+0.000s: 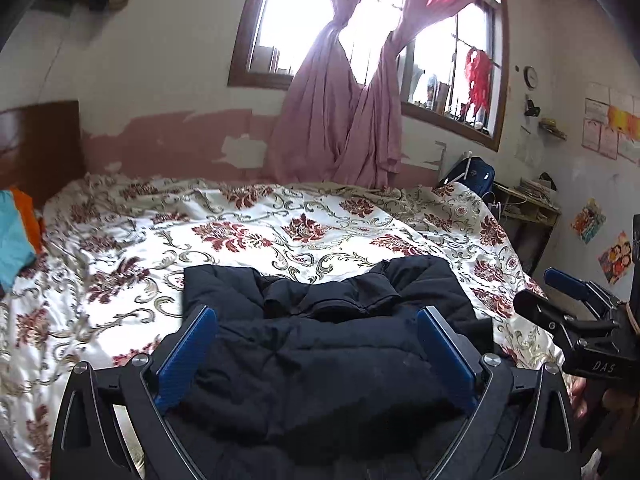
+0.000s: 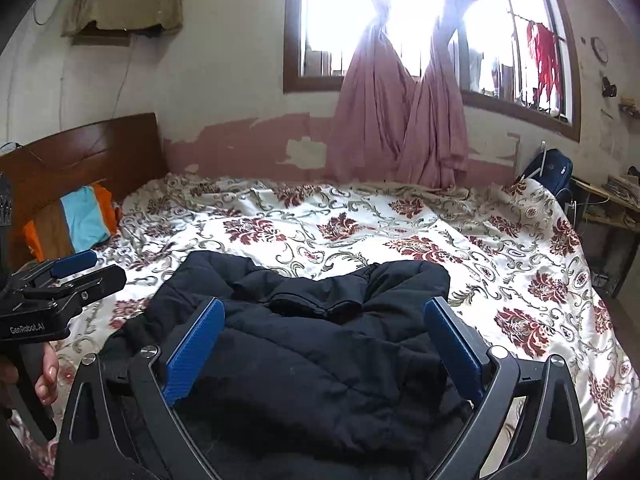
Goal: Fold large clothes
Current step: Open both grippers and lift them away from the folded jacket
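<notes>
A black padded jacket (image 1: 320, 352) (image 2: 320, 360) lies folded in a bulky bundle on the near part of the flowered bedspread (image 1: 280, 232) (image 2: 360, 220), collar toward the window. My left gripper (image 1: 318, 314) hovers over it, blue pads wide apart, nothing pinched. My right gripper (image 2: 324, 304) hangs over the same bundle, equally wide and clear of the cloth. Each gripper shows at the edge of the other's view: the right gripper (image 1: 544, 292) at the right edge, the left gripper (image 2: 96, 270) at the left edge, held by a hand (image 2: 48, 372).
A striped orange, teal and brown pillow (image 2: 80, 220) leans on the wooden headboard (image 2: 80, 152) at the left. Pink curtains (image 2: 400, 128) hang at the window behind the bed. A blue backpack (image 2: 552, 168) and a cluttered desk (image 2: 608, 200) stand right of the bed.
</notes>
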Action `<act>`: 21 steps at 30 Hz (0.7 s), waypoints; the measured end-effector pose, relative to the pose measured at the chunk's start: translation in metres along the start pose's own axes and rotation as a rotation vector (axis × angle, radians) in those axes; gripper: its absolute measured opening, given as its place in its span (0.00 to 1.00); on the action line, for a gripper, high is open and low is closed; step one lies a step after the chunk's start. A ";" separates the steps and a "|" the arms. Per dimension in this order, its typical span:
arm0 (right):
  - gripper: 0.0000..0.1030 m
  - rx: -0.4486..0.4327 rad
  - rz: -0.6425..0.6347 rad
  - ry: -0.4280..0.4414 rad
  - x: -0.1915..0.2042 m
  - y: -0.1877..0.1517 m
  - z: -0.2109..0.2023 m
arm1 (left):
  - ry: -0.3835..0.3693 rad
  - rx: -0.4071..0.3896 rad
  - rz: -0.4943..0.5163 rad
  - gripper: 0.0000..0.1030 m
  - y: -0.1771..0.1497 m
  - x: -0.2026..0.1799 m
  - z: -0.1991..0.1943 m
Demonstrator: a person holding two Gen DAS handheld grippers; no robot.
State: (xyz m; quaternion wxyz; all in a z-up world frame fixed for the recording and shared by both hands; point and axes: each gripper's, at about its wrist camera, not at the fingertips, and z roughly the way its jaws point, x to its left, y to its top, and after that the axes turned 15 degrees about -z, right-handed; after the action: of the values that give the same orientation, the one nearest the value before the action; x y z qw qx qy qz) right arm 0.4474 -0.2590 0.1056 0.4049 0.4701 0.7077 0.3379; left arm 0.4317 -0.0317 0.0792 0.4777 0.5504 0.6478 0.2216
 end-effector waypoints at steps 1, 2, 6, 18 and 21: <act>0.95 -0.008 0.003 0.003 0.001 -0.002 -0.008 | -0.002 -0.006 0.004 0.99 -0.002 -0.001 -0.007; 0.95 -0.015 0.004 0.005 0.003 -0.004 -0.016 | -0.006 -0.011 0.007 0.99 -0.005 -0.002 -0.016; 0.96 -0.043 0.000 0.002 0.010 -0.012 -0.044 | -0.012 -0.029 0.013 0.99 -0.016 -0.004 -0.045; 0.96 -0.180 -0.015 0.029 0.044 -0.036 -0.123 | 0.050 -0.095 0.027 1.00 -0.044 -0.002 -0.117; 0.96 -0.182 -0.042 0.035 0.054 -0.043 -0.132 | 0.077 -0.112 0.050 1.00 -0.051 0.000 -0.133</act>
State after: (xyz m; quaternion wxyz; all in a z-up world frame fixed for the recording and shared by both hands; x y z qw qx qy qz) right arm 0.3010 -0.2359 0.1130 0.4405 0.4106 0.6908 0.4002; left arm 0.2909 -0.0153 0.0968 0.4767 0.5299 0.6384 0.2906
